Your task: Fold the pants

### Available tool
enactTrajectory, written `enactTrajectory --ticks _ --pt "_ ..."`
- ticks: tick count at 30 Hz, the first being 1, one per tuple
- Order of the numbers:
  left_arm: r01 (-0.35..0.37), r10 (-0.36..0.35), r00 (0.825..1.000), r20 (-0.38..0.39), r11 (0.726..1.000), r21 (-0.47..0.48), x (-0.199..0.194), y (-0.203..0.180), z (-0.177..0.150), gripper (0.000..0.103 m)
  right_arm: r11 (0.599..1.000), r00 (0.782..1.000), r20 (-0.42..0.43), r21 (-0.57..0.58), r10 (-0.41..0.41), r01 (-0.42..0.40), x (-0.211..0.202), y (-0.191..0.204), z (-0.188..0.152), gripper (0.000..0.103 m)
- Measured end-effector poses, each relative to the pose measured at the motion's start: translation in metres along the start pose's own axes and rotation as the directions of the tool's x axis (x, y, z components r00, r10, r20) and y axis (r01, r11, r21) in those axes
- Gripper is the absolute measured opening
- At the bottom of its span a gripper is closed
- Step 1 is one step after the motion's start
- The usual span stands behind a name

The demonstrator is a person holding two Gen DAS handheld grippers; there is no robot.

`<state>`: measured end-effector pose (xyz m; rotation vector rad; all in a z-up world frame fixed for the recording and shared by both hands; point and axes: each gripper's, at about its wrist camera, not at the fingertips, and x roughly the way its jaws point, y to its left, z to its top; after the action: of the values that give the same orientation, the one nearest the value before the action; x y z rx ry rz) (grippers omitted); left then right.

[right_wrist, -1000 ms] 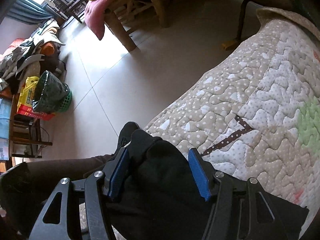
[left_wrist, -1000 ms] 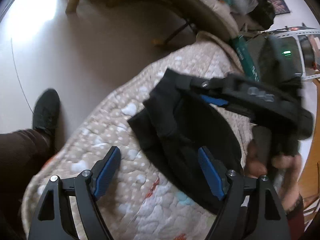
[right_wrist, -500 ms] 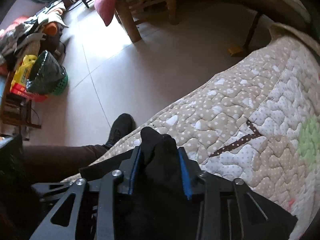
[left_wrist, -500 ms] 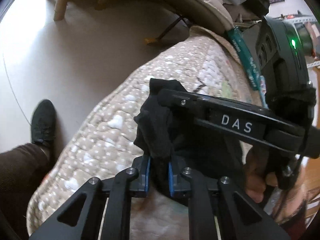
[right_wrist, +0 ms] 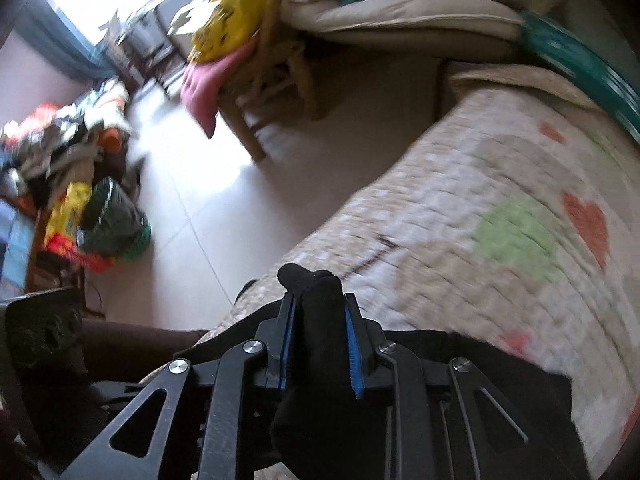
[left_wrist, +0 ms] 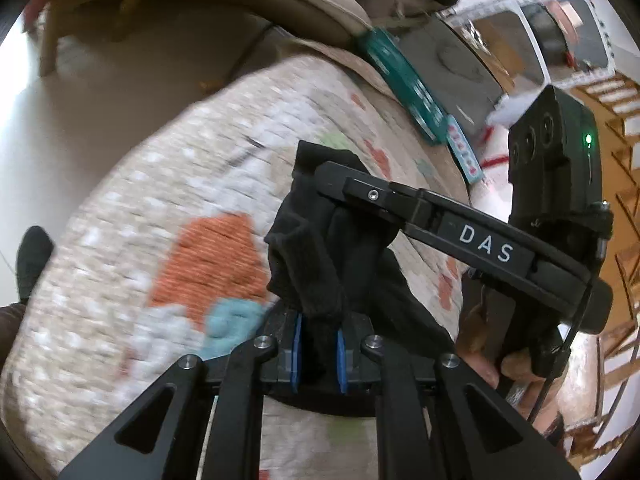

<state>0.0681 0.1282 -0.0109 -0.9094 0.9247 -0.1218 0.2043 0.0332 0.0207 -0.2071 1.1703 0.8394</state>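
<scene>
The black pants (left_wrist: 316, 248) are bunched and lifted off a beige quilt (left_wrist: 168, 208) with coloured patches. My left gripper (left_wrist: 318, 350) is shut on a fold of the pants, pinched between its blue pads. My right gripper (right_wrist: 320, 344) is shut on another bunch of the pants (right_wrist: 316, 320). In the left wrist view the right gripper (left_wrist: 320, 176) reaches in from the right and holds the cloth just above my left one. The rest of the pants (right_wrist: 500, 368) hangs below over the quilt (right_wrist: 480, 200).
The quilt's edge drops to a pale tiled floor (right_wrist: 208, 200) on the left. A wooden chair (right_wrist: 272, 92) with a pink cloth, a cushion (right_wrist: 400, 20) and a clutter pile (right_wrist: 80, 168) stand beyond. A person's leg (right_wrist: 132, 344) and shoe (left_wrist: 32, 256) are beside the quilt.
Both grippers closed from open onto the pants, then lifted the cloth and carried it farther over the quilt. The views are now motion-blurred.
</scene>
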Motion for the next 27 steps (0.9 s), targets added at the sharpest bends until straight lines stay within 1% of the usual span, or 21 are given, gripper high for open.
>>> enactTrajectory --ticks 4,6,9,11,13,14,15,16,17,18,19,21,22,24,25,26,27 --pt "-0.007 0.011 0.999 -0.05 0.998 0.069 0.027 -0.028 -0.015 0.013 0.991 0.998 0.068 0.13 0.008 -0.017 -0.031 -0.047 -0.035 0.024" --pt "-0.002 0.01 0.996 -0.083 0.996 0.085 0.044 -0.039 -0.025 0.013 0.983 0.996 0.091 0.183 0.01 -0.026 -0.039 -0.066 -0.051 0.024" --pt "-0.01 0.024 0.993 -0.115 0.993 0.121 0.063 -0.053 -0.039 0.013 0.961 0.992 0.126 0.272 0.019 -0.053 -0.05 -0.097 -0.082 0.025" --pt "-0.02 0.041 0.991 -0.13 0.987 0.16 0.076 -0.062 -0.052 0.014 0.944 0.989 0.146 0.323 0.025 -0.071 -0.054 -0.116 -0.102 0.028" --pt "-0.028 0.058 0.987 -0.149 0.981 0.194 0.086 -0.067 -0.06 0.018 0.921 0.986 0.168 0.38 0.024 -0.087 -0.059 -0.136 -0.121 0.032" --pt "-0.027 0.062 0.985 -0.162 0.977 0.21 0.089 -0.071 -0.066 0.025 0.908 0.984 0.176 0.41 0.015 -0.088 -0.062 -0.144 -0.13 0.038" --pt "-0.011 0.055 0.982 -0.182 0.973 0.23 0.09 -0.076 -0.073 0.03 0.899 0.983 0.184 0.431 0.001 -0.082 -0.065 -0.149 -0.137 0.043" --pt "0.004 0.045 0.98 -0.194 0.969 0.247 0.088 -0.079 -0.078 0.038 0.886 0.981 0.195 0.459 -0.026 -0.067 -0.072 -0.157 -0.145 0.054" --pt "0.02 0.036 0.979 -0.201 0.963 0.27 0.085 -0.083 -0.083 0.042 0.873 0.977 0.207 0.485 -0.058 -0.051 -0.08 -0.164 -0.153 0.061" --pt "0.042 0.022 0.978 -0.207 0.952 0.303 0.078 -0.09 -0.089 0.044 0.863 0.973 0.214 0.504 -0.087 -0.034 -0.087 -0.17 -0.159 0.062" --pt "0.057 0.013 0.977 -0.211 0.945 0.322 0.073 -0.093 -0.091 0.047 0.846 0.966 0.22 0.534 -0.138 -0.001 -0.099 -0.177 -0.167 0.062" --pt "0.102 -0.019 0.975 -0.221 0.922 0.374 0.058 -0.102 -0.096 0.05 0.821 0.954 0.225 0.569 -0.199 0.037 -0.115 -0.185 -0.177 0.062" --pt "0.114 -0.026 0.976 -0.217 0.908 0.403 0.049 -0.104 -0.1 0.051 0.808 0.942 0.234 0.586 -0.239 0.059 -0.129 -0.185 -0.182 0.062" --pt "0.102 -0.023 0.982 -0.186 0.897 0.431 0.032 -0.099 -0.097 0.051 0.808 0.926 0.256 0.583 -0.276 0.079 -0.147 -0.179 -0.182 0.062" --pt "0.083 -0.011 0.986 -0.166 0.9 0.428 0.027 -0.094 -0.092 0.051 0.814 0.921 0.267 0.574 -0.284 0.085 -0.153 -0.174 -0.182 0.062" --pt "0.057 0.004 0.989 -0.146 0.909 0.412 0.024 -0.086 -0.087 0.051 0.824 0.916 0.28 0.56 -0.288 0.088 -0.159 -0.166 -0.181 0.062" --pt "0.021 0.026 0.992 -0.121 0.927 0.374 0.021 -0.073 -0.078 0.051 0.838 0.912 0.301 0.54 -0.28 0.079 -0.163 -0.154 -0.179 0.062"
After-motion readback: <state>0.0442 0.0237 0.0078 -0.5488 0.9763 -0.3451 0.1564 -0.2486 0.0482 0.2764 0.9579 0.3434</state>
